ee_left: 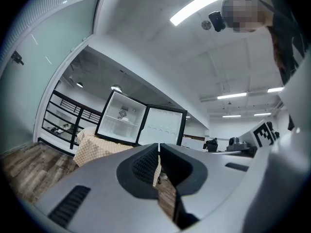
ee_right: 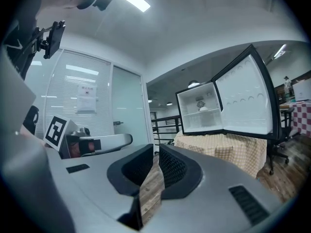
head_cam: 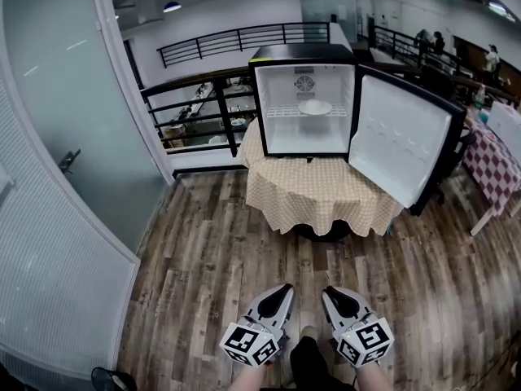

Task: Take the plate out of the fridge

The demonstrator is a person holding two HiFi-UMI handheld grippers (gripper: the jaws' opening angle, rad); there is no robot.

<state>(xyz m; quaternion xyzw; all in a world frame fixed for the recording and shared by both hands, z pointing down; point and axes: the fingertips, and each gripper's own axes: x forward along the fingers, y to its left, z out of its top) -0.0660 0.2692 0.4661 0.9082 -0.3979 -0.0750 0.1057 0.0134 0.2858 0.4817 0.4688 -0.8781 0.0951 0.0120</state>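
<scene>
My left tool [head_cam: 286, 287] sits low at 6 o'clock in the head view, and its own view shows its jaws pressed together with nothing between them. The right tool [head_cam: 328, 291] sits just beside it. Its jaws [ee_right: 156, 154] are all but together, with only a thin slit showing floor, and they hold nothing. The frame edge cuts off my forearms behind both marker cubes. Both tools hang over the wooden plank floor [head_cam: 207, 259], well apart from everything else.

At 12 o'clock stands a round surface under a beige checked cloth [head_cam: 317, 192]; the cloth hides most of its base. On it stands the small black fridge [head_cam: 303, 54] with a white interior. Its door [head_cam: 399, 147] is swung wide open toward 1 o'clock.

The white round plate [head_cam: 315, 107] lies flat, face up, on the wire shelf [head_cam: 285, 112] at mid-height inside the fridge, right of the shelf's middle. It is round, so I see no long axis. It is small in every view, and from the gripper views I can barely pick it out. The shelf hides its underside.

At 11 o'clock a black railing [head_cam: 195, 108] runs behind the fridge.
</scene>
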